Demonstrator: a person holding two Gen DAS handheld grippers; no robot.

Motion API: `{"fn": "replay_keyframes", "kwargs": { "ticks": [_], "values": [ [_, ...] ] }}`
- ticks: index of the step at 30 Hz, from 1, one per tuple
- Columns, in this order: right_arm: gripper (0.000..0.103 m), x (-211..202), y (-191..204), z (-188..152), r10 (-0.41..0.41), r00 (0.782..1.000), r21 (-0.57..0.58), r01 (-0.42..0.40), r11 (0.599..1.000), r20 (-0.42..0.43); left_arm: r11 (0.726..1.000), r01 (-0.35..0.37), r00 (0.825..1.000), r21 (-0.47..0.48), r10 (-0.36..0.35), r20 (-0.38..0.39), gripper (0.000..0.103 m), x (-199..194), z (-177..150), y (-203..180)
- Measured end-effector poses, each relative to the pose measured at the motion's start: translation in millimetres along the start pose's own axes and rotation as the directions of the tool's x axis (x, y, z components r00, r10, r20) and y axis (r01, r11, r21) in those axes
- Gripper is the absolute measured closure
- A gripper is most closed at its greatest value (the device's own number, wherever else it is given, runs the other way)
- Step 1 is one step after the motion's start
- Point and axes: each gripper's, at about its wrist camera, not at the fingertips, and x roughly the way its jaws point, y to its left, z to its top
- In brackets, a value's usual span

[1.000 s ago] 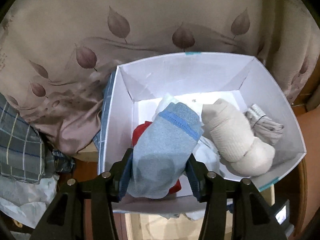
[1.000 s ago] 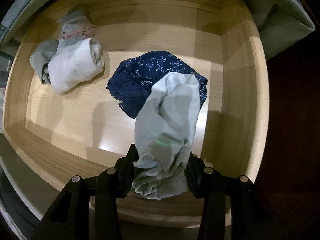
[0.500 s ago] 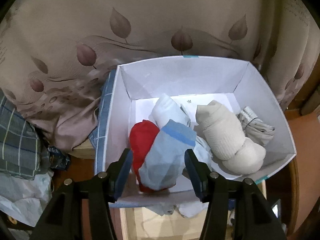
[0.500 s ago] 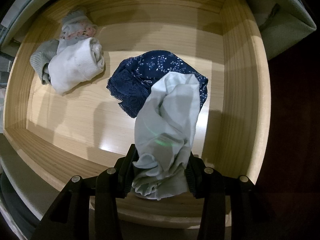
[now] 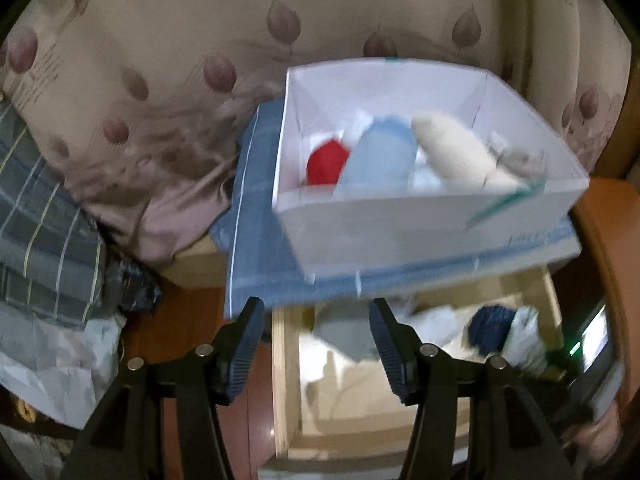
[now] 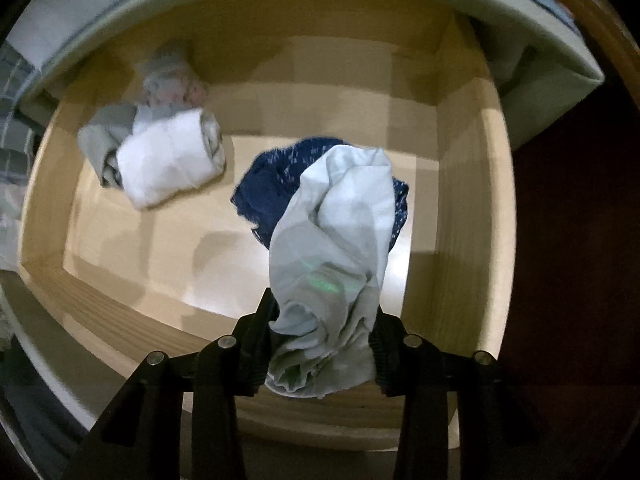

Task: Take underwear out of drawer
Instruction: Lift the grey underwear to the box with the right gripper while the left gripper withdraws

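- The pale grey-green crumpled cotton underwear (image 6: 332, 264) is pinched between the fingers of the right tongs (image 6: 322, 344), which have just been closing further on it; the cloth bulges out ahead of the fingertips, above the floor of the light wooden drawer (image 6: 460, 208).
- Just beyond that held piece, partly hidden behind it, a navy blue lace-edged underwear with small white flecks (image 6: 272, 184) lies on the drawer floor.
- Well off to the left of the right tongs, near the drawer's far left corner, a rolled white cloth bundle (image 6: 172, 172) rests against a grey folded cloth (image 6: 102, 140), with a pale floral-printed cloth (image 6: 176, 84) just behind them.
- The left tongs (image 5: 316, 344) stand released, their jaws having just opened, with nothing between them.
- Ahead of the left tongs sits a white rectangular cardboard box (image 5: 400, 224) on a blue cloth (image 5: 256, 248).
- Inside the box, side by side: a red rolled cloth (image 5: 326, 162), a light blue rolled cloth (image 5: 380, 160) and a cream rolled cloth (image 5: 452, 152). This view is blurred.
- Behind the box hangs a beige fabric printed with mauve leaves (image 5: 180, 60); to the left of the left tongs lies a grey plaid cloth (image 5: 40, 224).
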Motion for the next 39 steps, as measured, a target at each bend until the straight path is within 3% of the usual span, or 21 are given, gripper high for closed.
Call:
{"fn": "replay_keyframes", "kwargs": {
  "ticks": [6, 16, 24, 26, 34, 39],
  "values": [
    [0.066, -14, -10, -4, 0.052, 0.997, 0.033, -0.054, 0.998, 0.064, 0.999, -0.033, 0.997, -0.025, 0.031, -0.077, 0.047, 34, -56, -3],
    [0.066, -31, -12, -4, 0.041, 0.989, 0.012, -0.044, 0.999, 0.141, 0.992, -0.023, 0.99, -0.123, 0.006, -0.139, 0.047, 78, -107, -14],
    [0.066, -62, -6, 4, 0.057, 0.978, -0.022, -0.054, 0.998, 0.199, 0.996, -0.063, 0.993, -0.067, 0.055, -0.106, 0.047, 83, -115, -31],
    [0.066, -79, -5, 7, 0.06, 0.973, -0.046, -0.051, 0.998, 0.225, 0.997, -0.048, 0.992, -0.061, 0.04, -0.117, 0.047, 86, -118, -32],
    [0.066, -149, 0, 27, 0.071, 0.939, -0.089, -0.043, 0.995, 0.337, 0.996, -0.052, 0.99, -0.069, 0.042, -0.137, 0.047, 91, -119, -30],
    [0.066, -204, -1, 48, 0.089, 0.906, -0.099, -0.052, 0.994, 0.415, 0.995, -0.046, 0.99, -0.087, 0.034, -0.137, 0.047, 90, -120, -27]
  ]
}}
